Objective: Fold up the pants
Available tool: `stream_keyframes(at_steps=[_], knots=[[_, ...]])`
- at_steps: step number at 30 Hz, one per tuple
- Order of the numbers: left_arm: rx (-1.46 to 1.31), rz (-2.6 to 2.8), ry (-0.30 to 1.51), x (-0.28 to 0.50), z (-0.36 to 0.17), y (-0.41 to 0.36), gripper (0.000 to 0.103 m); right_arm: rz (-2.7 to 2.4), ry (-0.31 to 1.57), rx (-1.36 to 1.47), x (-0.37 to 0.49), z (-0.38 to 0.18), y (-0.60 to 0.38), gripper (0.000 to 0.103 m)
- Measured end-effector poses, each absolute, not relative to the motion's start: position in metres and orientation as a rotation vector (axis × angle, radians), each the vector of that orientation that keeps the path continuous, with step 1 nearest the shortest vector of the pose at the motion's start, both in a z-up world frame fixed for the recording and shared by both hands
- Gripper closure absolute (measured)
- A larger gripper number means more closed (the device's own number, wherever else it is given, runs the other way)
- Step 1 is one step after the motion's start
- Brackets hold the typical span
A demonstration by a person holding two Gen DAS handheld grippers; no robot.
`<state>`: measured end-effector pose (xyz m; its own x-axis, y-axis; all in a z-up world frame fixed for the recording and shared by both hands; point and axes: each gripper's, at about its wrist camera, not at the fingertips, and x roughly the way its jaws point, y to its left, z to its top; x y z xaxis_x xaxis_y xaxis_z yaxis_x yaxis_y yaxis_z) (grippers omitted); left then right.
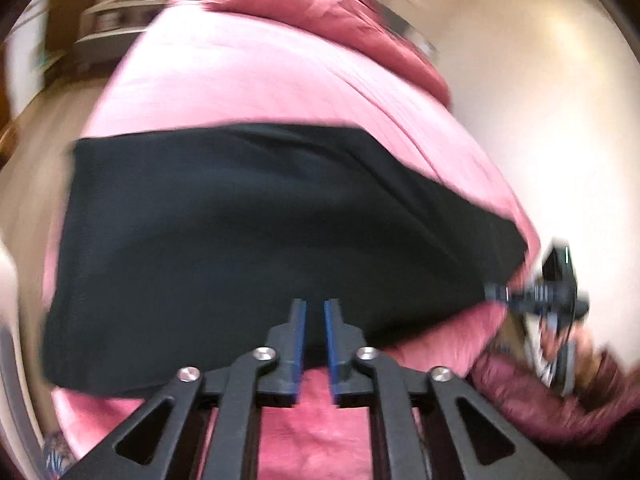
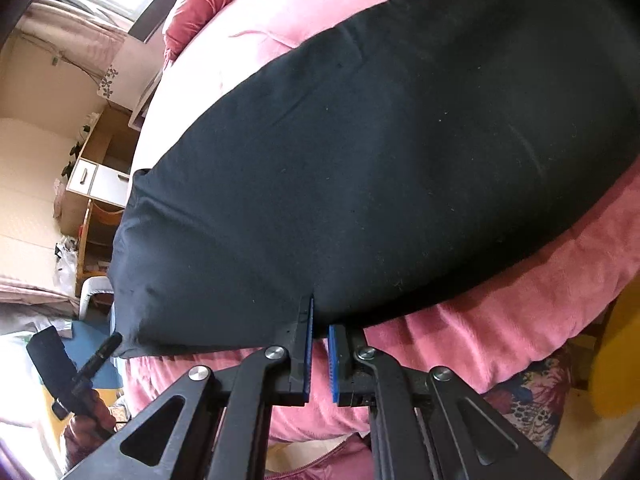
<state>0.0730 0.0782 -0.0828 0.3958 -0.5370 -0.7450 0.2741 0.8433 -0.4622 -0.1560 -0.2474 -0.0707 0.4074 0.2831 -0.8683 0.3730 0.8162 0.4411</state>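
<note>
Black pants [image 1: 248,240] lie in a wide folded band across a pink blanket [image 1: 240,80] on a bed; they also fill the right wrist view [image 2: 380,160]. My left gripper [image 1: 315,308] hovers over the pants' near edge, its jaws a narrow gap apart with nothing between them. My right gripper [image 2: 320,320] sits at the near edge of the pants; cloth runs between its blue pads [image 2: 308,344], which stand slightly apart. The right gripper shows at the pants' right corner in the left wrist view [image 1: 496,292]. The left gripper touches the pants' left corner in the right wrist view [image 2: 114,340].
A darker red quilt [image 1: 340,12] lies at the bed's far end. A wooden desk with white drawers [image 2: 96,176] and a chair [image 2: 100,220] stand left of the bed. Pale walls and floor surround the bed. The left wrist view is motion-blurred.
</note>
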Motion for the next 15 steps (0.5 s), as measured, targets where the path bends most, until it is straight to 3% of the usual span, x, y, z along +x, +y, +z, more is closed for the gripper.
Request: stream_keyframes(at_steps=[4,6,15], knots=[[-0.329,-0.360,1.010,0.072,-0.071,0.122,0.079,-0.028,1.203,0.620,-0.147,-0.068,-0.239,0.084],[-0.347,-0.280,1.009,0.072,-0.068,0.142,0.077,-0.017,1.235,0.533,-0.148,-0.062,-0.229,0.060],[-0.426,-0.101,1.016,0.064,-0.072,0.185,0.072,0.299,1.186,0.030,-0.119,-0.028,-0.114,0.059]])
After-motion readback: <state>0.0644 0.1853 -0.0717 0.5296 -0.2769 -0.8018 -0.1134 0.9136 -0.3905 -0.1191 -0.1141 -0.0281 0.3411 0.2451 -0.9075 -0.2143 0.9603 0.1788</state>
